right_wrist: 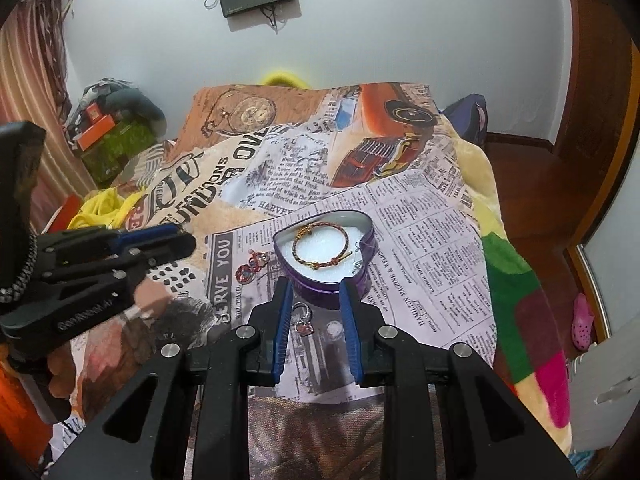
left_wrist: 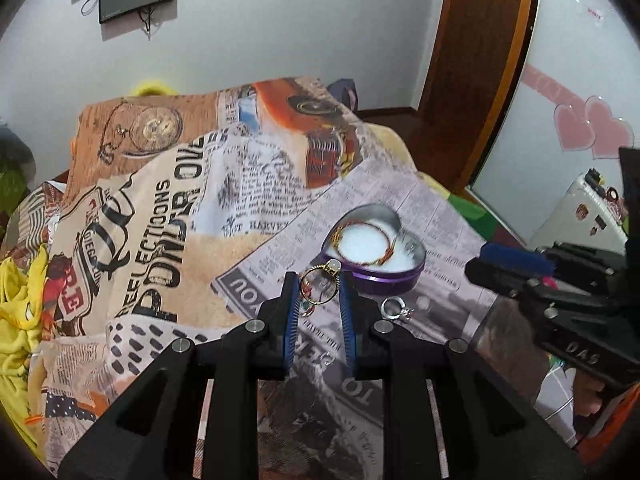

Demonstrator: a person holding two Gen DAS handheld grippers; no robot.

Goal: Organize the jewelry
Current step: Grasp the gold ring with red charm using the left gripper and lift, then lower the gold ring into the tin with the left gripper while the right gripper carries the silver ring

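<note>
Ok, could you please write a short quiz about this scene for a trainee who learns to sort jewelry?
1. What lies inside the purple heart-shaped metal tin?
A) a braided bracelet with gold clasps
B) a wristwatch
C) a pearl necklace
2. True or false: the left gripper is empty.
3. Fill in: the silver ring lies on the newspaper-print blanket, ____ the tin (inside / outside).

Key
1. A.
2. False: it grips a gold ring with a pale stone.
3. Outside, just in front of the tin.
</note>
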